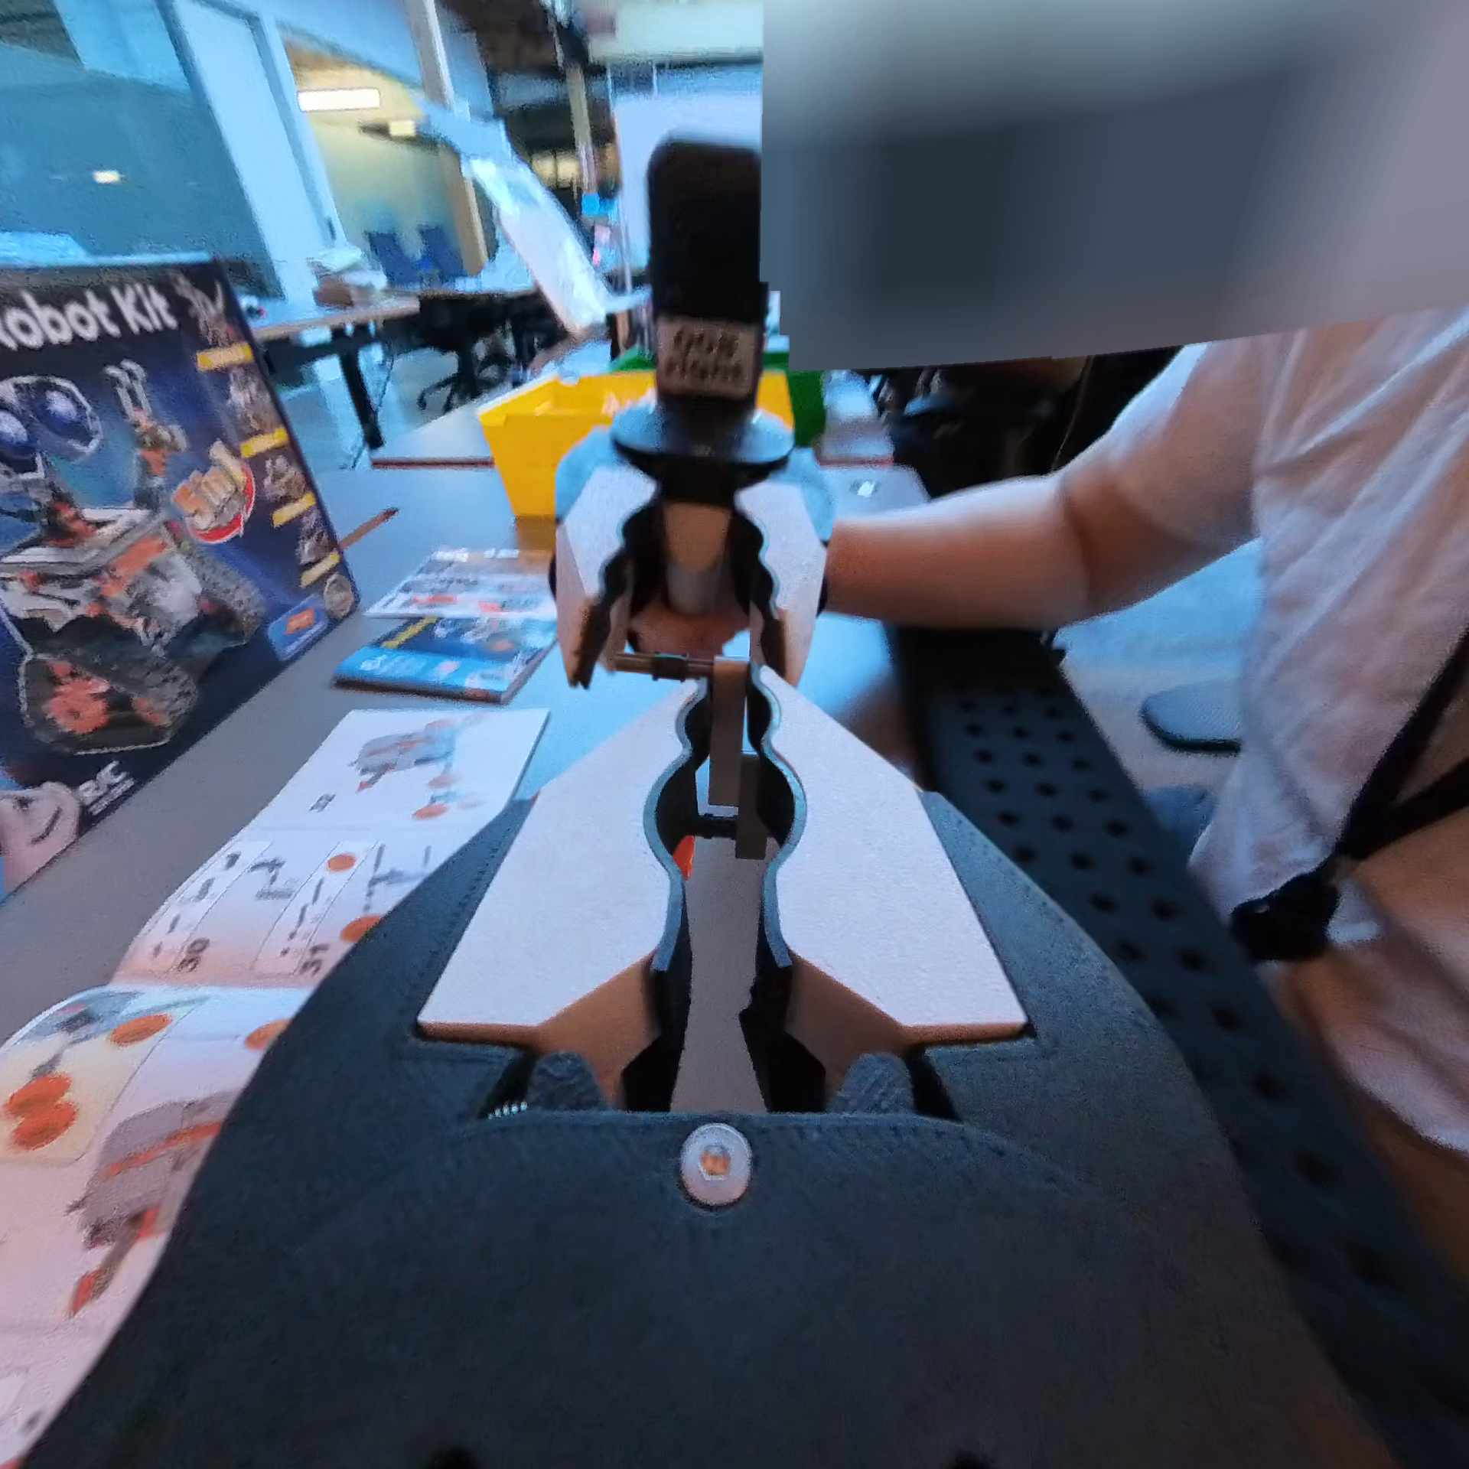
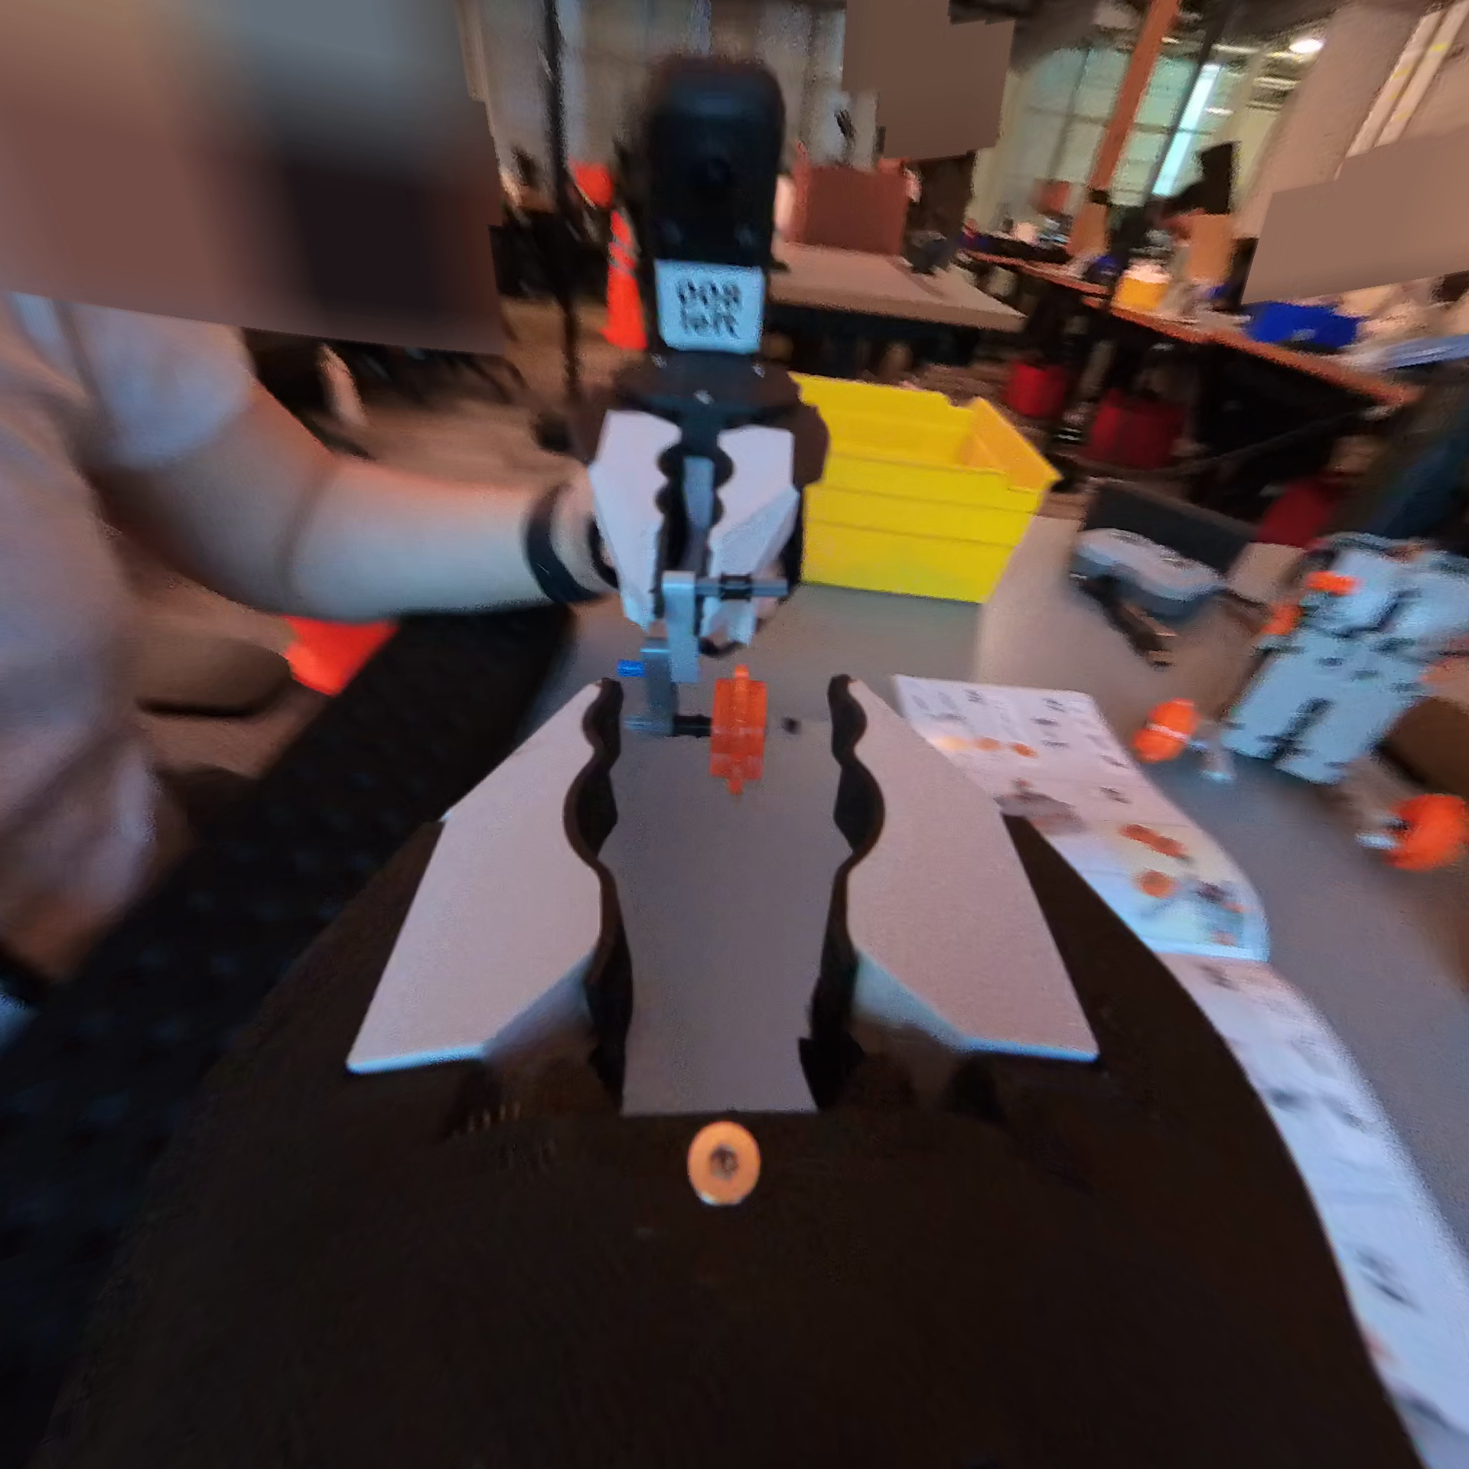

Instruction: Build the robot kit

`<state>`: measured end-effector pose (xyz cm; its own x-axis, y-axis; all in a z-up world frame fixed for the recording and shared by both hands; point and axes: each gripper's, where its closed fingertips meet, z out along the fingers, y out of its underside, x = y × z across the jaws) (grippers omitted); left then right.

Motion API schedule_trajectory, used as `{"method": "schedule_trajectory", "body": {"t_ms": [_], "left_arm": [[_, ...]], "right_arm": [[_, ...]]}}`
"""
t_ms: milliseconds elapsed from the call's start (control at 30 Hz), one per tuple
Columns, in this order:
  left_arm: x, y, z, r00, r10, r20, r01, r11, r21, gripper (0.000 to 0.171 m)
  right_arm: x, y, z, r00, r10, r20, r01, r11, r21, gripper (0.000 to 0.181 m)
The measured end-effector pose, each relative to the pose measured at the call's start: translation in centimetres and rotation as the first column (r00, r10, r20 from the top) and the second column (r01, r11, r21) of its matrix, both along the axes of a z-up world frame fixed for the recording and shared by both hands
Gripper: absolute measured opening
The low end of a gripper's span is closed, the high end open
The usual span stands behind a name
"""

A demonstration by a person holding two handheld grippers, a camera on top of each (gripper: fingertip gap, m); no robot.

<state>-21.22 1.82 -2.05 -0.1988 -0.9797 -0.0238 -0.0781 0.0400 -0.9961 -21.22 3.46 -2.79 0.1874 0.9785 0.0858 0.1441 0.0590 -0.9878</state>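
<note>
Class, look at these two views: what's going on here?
A person holds a tool in each hand over a grey table. The left tool is shut on a small grey beam assembly with an orange gear on its axle, facing the right tool, which is open and empty. An instruction booklet and a part-built toy robot sit nearby.

Box [image 1: 143, 548] w/ robot pic getting cut off at left edge. Open booklet [image 2: 1081, 811] running off right edge, blurring. Grey-orange toy robot [image 2: 1343, 652] blurring, details unclear.
</note>
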Motion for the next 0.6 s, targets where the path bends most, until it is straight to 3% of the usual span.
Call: {"method": "schedule_trajectory", "body": {"t_ms": [67,100,200,333,433,500,600], "left_arm": [[-0.4,-0.5,1.5,0.994,-0.054,0.094,0.061,0.996,-0.067,0.005],[-0.5,-0.5,2.1,0.989,-0.064,0.131,0.078,0.992,-0.102,0.005],[-0.3,-0.1,2.5,0.983,-0.048,0.175,0.071,0.989,-0.129,0.004],[0.3,0.1,2.0,0.988,-0.019,0.151,0.037,0.992,-0.121,0.004],[0.4,0.0,2.5,0.983,-0.039,0.180,0.071,0.981,-0.179,0.004],[0.3,-0.1,3.1,0.973,-0.063,0.223,0.117,0.963,-0.242,0.004],[0.3,0.3,3.4,0.966,-0.064,0.251,0.142,0.940,-0.310,0.004]], "right_arm": [[-0.3,-0.6,0.6,0.993,0.071,-0.092,-0.082,0.990,-0.119,0.062],[-0.5,-0.5,0.7,0.991,0.074,-0.114,-0.090,0.985,-0.145,0.054],[-1.3,-0.5,1.4,0.989,0.041,-0.139,-0.054,0.994,-0.093,0.031],[-2.4,-0.9,1.2,0.997,0.014,-0.082,-0.014,1.000,0.005,0.031],[-2.5,-0.5,1.3,0.994,-0.015,-0.108,0.015,1.000,-0.002,0.027],[-1.7,-0.6,2.0,0.989,0.012,-0.147,-0.015,1.000,-0.021,0.034],[-0.4,-0.5,3.4,0.964,0.036,-0.264,-0.071,0.990,-0.124,0.025]]}}
